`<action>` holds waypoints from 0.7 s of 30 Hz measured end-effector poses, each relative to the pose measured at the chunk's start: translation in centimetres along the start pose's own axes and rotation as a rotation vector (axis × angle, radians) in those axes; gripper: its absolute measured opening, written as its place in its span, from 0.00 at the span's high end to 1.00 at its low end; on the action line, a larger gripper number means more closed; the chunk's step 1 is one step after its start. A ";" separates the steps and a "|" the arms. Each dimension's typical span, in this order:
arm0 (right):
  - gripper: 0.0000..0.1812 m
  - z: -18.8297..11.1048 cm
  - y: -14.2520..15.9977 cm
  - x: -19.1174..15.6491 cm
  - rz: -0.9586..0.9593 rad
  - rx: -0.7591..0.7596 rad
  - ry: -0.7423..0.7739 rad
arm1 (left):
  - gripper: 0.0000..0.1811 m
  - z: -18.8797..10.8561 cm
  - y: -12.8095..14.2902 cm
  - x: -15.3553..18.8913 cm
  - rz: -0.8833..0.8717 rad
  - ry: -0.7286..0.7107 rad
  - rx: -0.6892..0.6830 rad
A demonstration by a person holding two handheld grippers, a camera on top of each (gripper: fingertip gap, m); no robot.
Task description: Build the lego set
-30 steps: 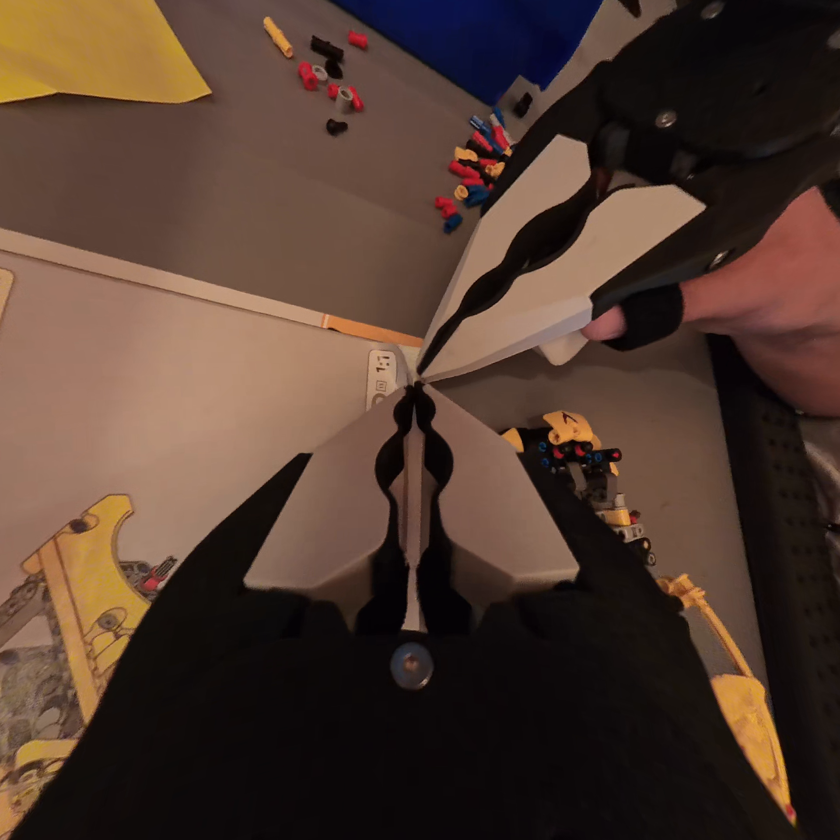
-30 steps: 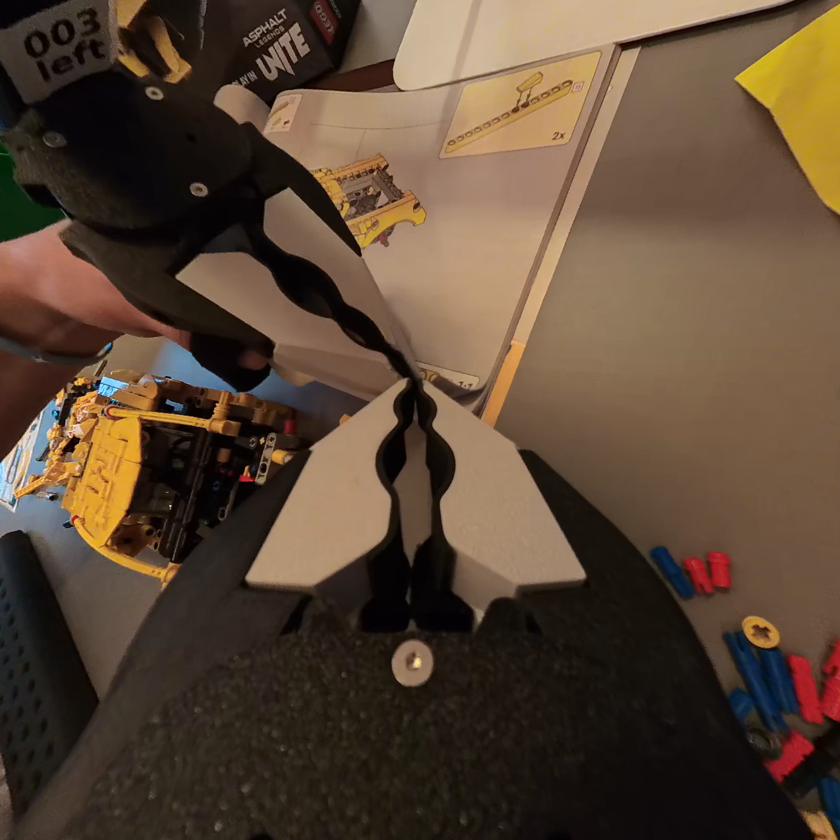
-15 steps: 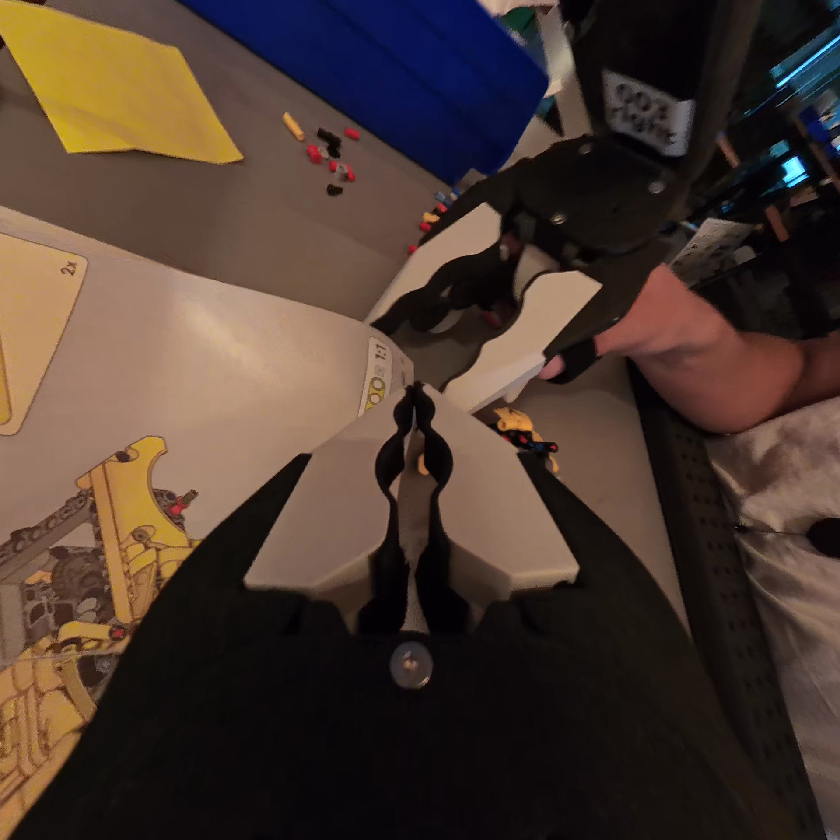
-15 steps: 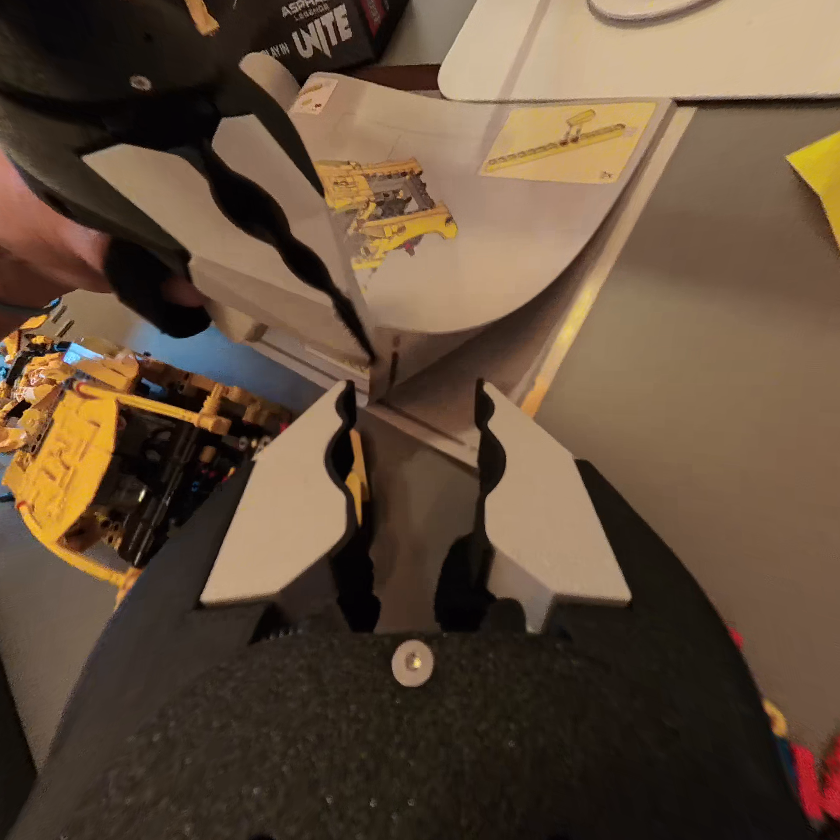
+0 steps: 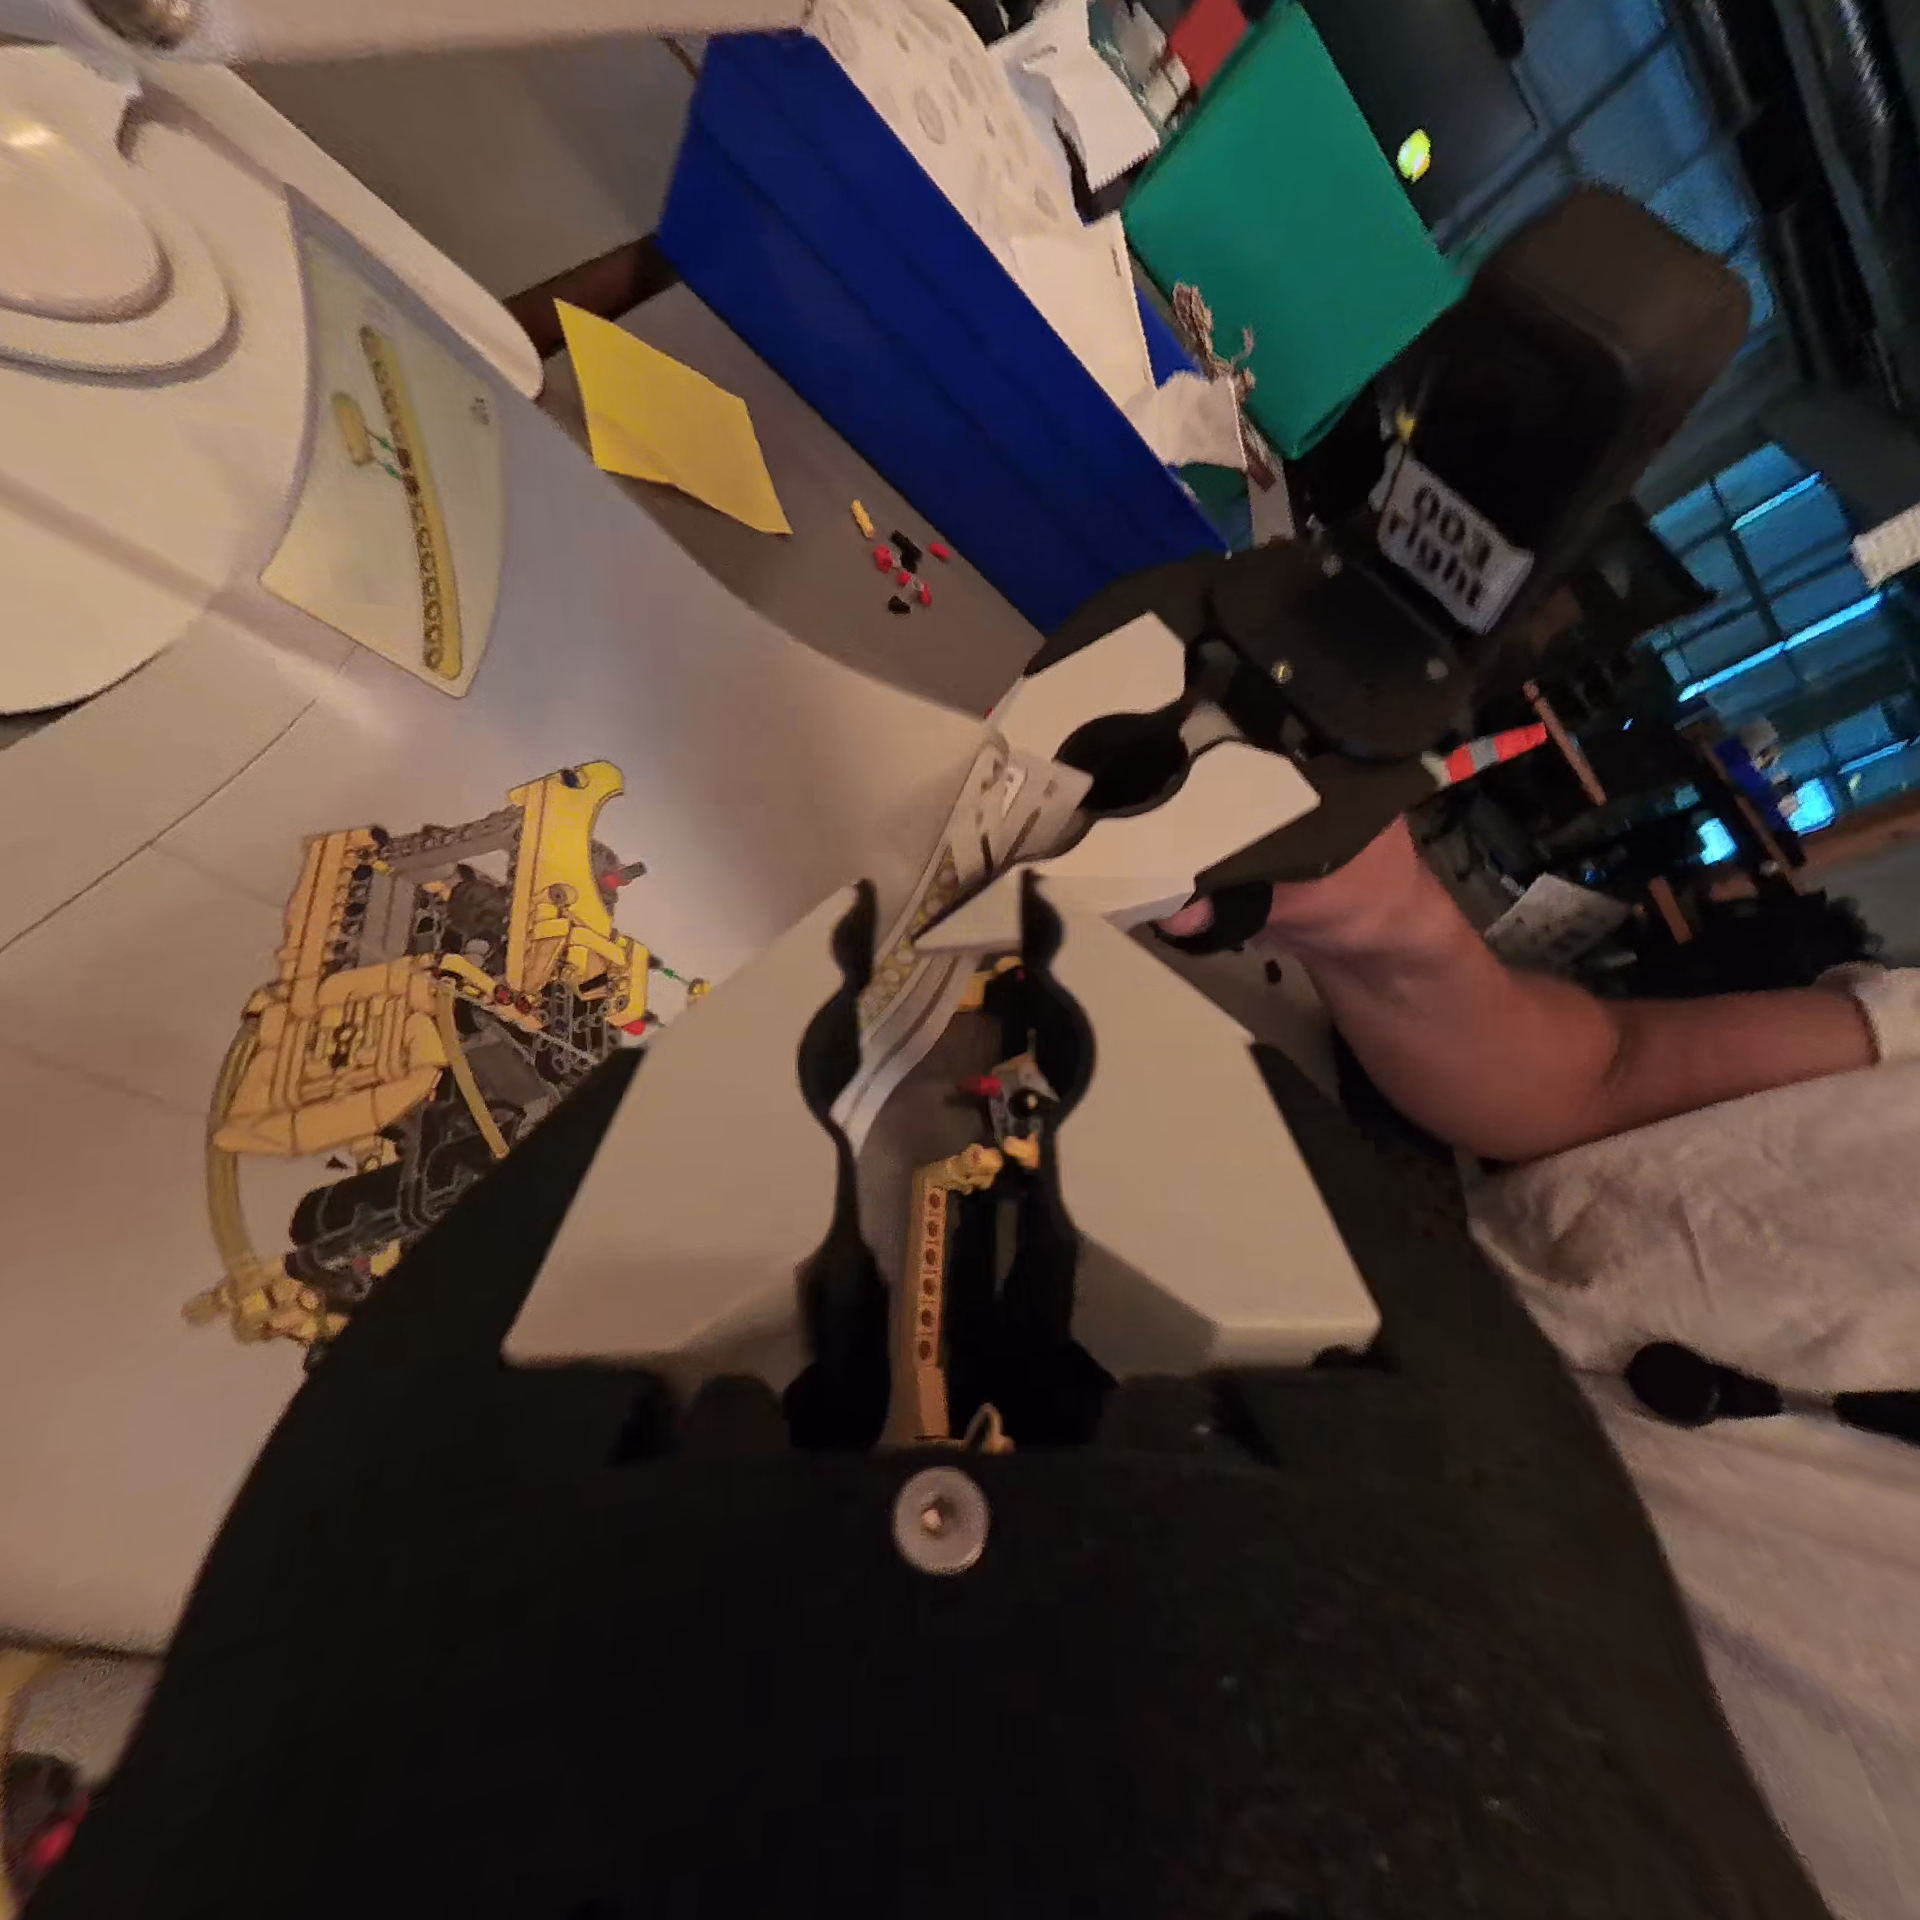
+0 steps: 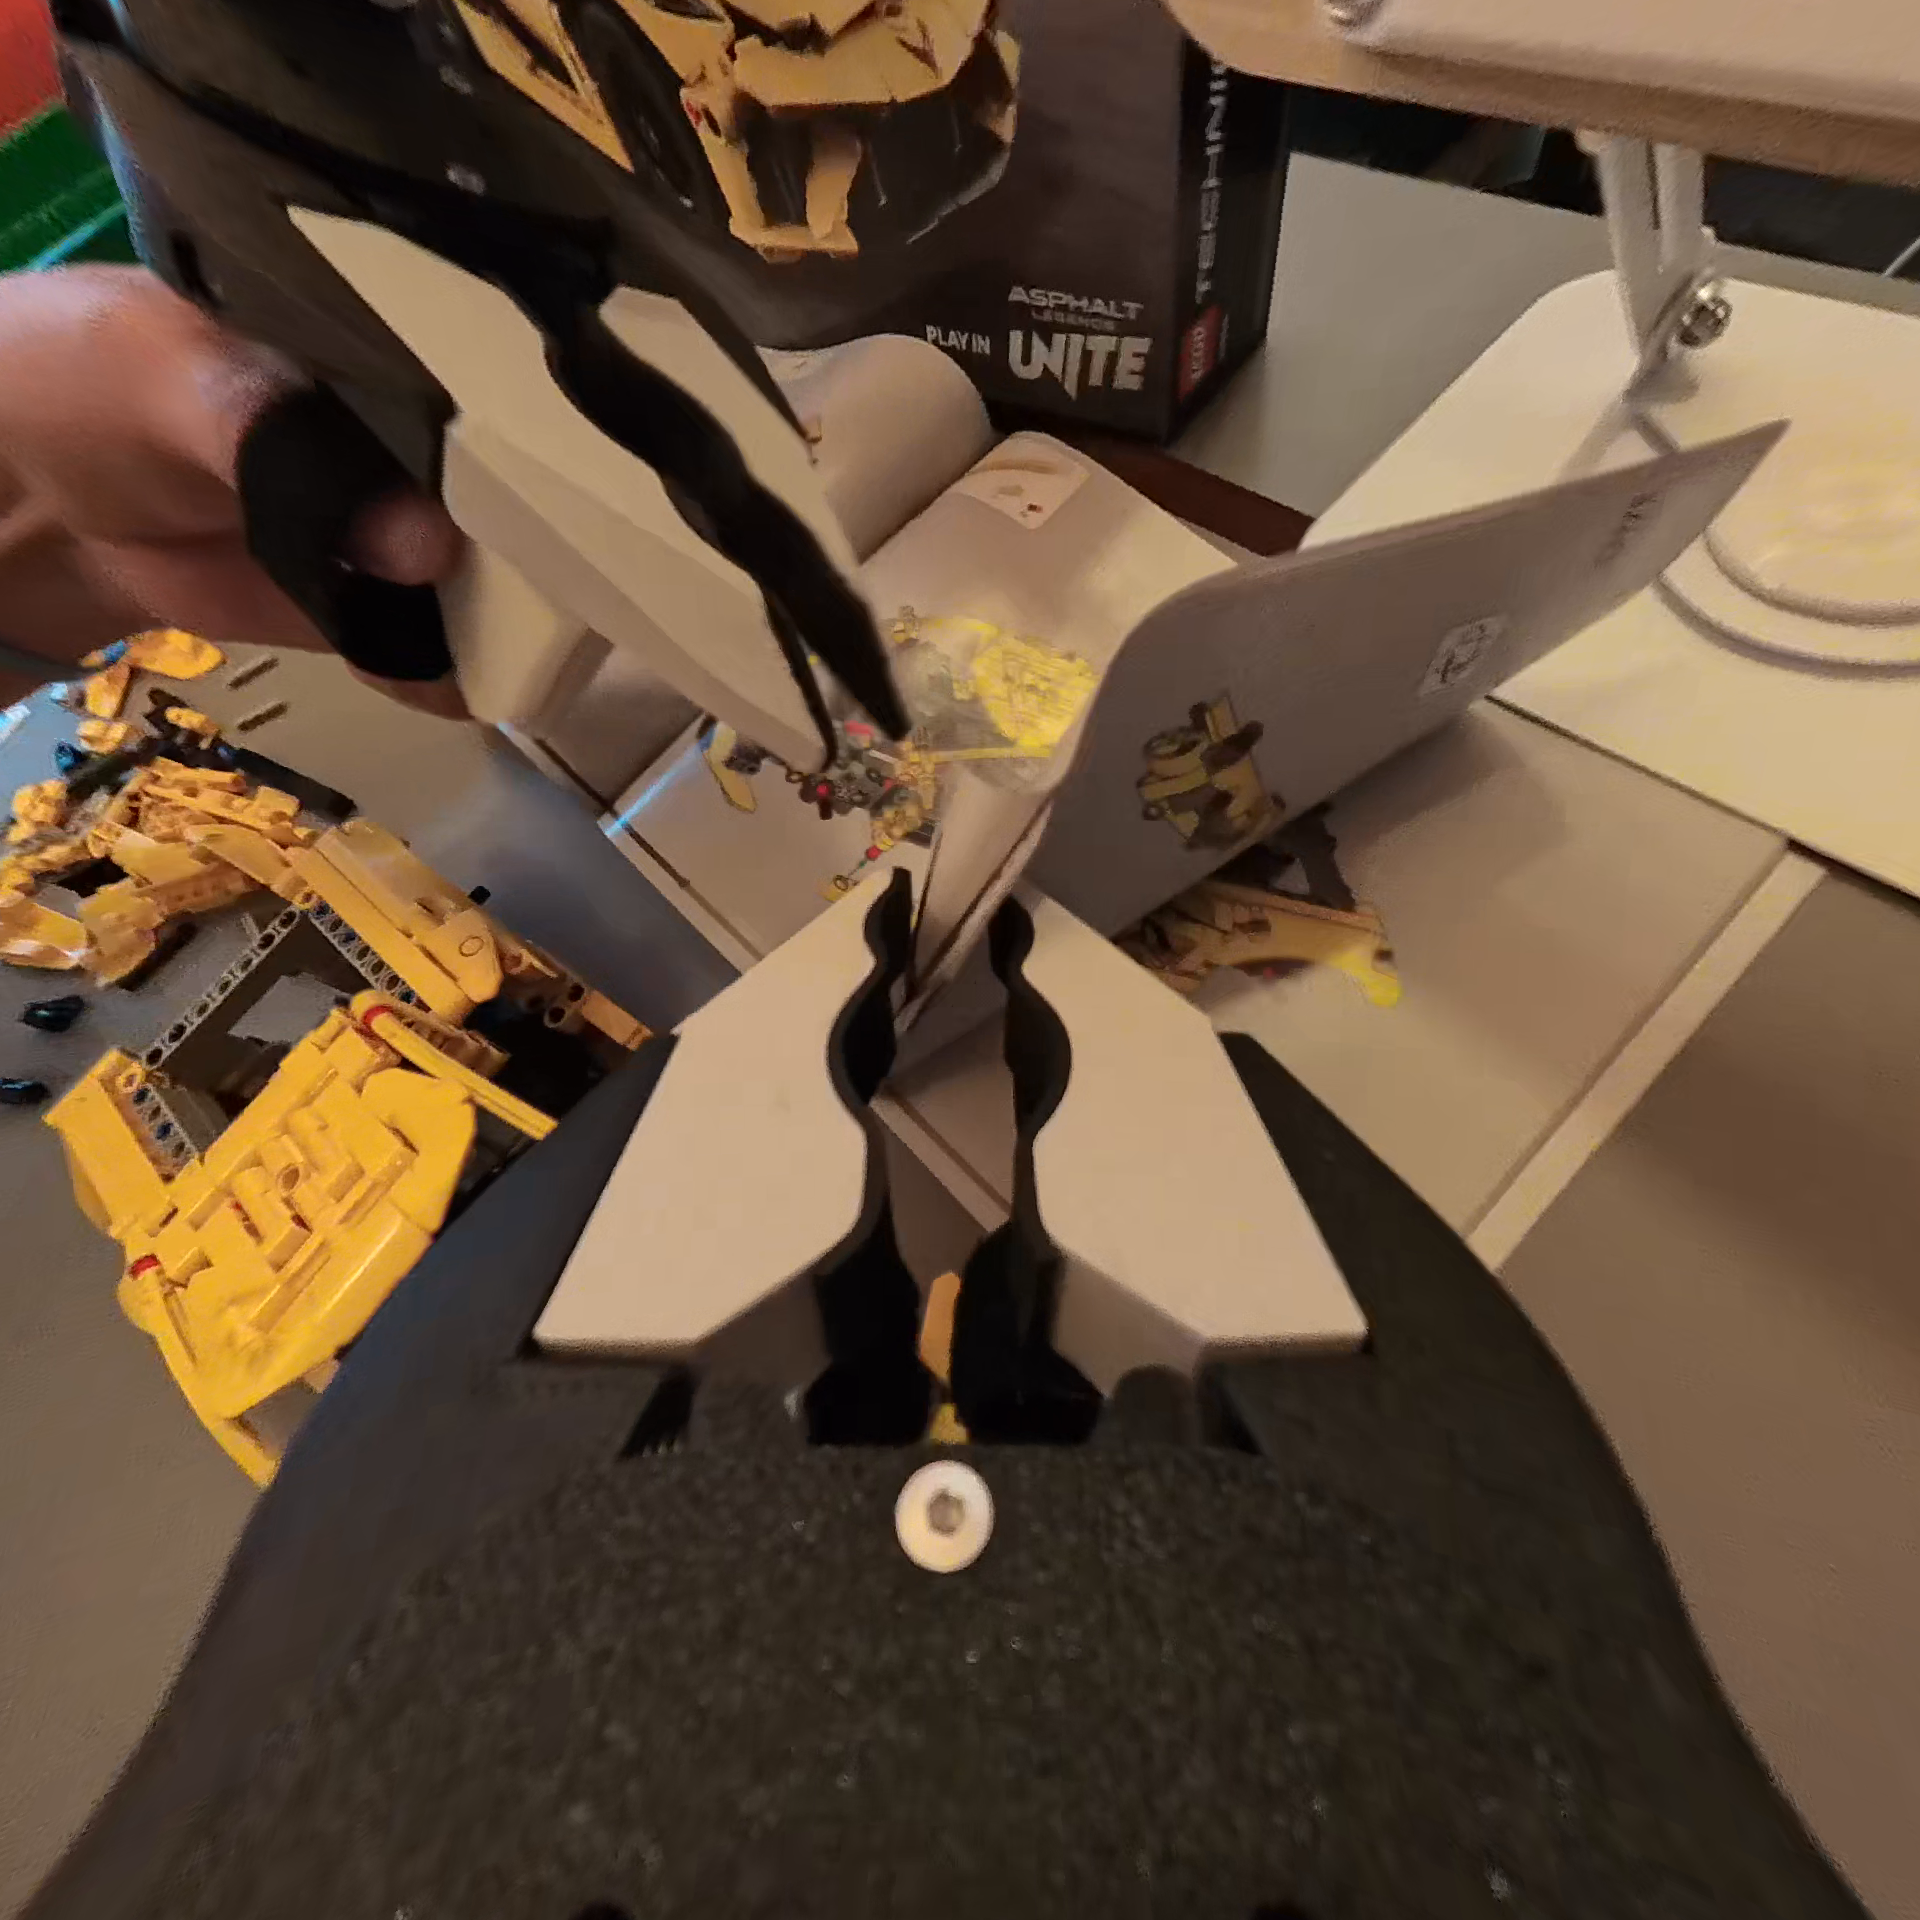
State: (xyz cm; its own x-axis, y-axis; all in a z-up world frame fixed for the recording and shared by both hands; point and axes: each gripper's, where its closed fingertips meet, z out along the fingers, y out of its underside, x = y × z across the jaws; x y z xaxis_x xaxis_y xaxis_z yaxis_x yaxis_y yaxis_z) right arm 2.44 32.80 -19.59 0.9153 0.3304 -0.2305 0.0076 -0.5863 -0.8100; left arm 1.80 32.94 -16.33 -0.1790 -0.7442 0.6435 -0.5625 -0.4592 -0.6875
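The instruction booklet (image 5: pixel 644 748) lies open on the table. One page (image 6: pixel 1351 707) stands lifted, and its lower edge runs between the fingers of my right gripper (image 6: pixel 951 904). Those jaws are a little apart and not pressed on the paper. My left gripper (image 5: pixel 940 894) is open. The same page edge (image 5: pixel 904 997) leans against its left finger. The left gripper also shows in the right wrist view (image 6: pixel 862 738), just above the booklet. The partly built yellow model (image 6: pixel 270 1143) sits to the left of the booklet and also shows between the left fingers (image 5: pixel 930 1268).
The set's dark box (image 6: pixel 1091 260) stands behind the booklet. A white lamp base (image 6: pixel 1766 644) is at the back right. Loose pins (image 5: pixel 904 571), a yellow sheet (image 5: pixel 665 426) and a blue bin (image 5: pixel 914 343) lie beyond. More yellow parts (image 6: pixel 125 821) lie at the far left. Only a small space, under 4 cm, lies between the two pairs of fingers.
Both grippers were shut together on the page corner. The right opened, then narrowed around the page. The left has opened. The page has risen upright and both grippers have lifted.
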 end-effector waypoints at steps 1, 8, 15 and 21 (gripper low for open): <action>0.93 0.3 -0.1 -0.4 -0.023 -0.006 0.003 | 0.81 -0.3 -0.2 0.2 -0.023 0.006 0.019; 0.91 1.4 -0.9 -2.3 -0.081 -0.029 0.018 | 0.87 -0.7 0.7 0.8 0.067 -0.066 -0.024; 0.83 0.5 -0.8 -2.7 -0.086 -0.029 0.005 | 1.00 -1.9 0.7 0.8 0.070 -0.078 -0.005; 0.80 -3.8 -0.8 -1.6 -0.032 0.011 0.032 | 1.00 -5.9 1.7 0.4 -0.014 -0.108 0.070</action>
State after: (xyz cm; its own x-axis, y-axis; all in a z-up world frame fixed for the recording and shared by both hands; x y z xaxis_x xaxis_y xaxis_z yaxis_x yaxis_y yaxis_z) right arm 2.54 29.94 -16.56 0.9272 0.3244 -0.1874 0.0324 -0.5678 -0.8225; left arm -3.99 34.75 -15.26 -0.0811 -0.7834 0.6161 -0.5062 -0.5002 -0.7026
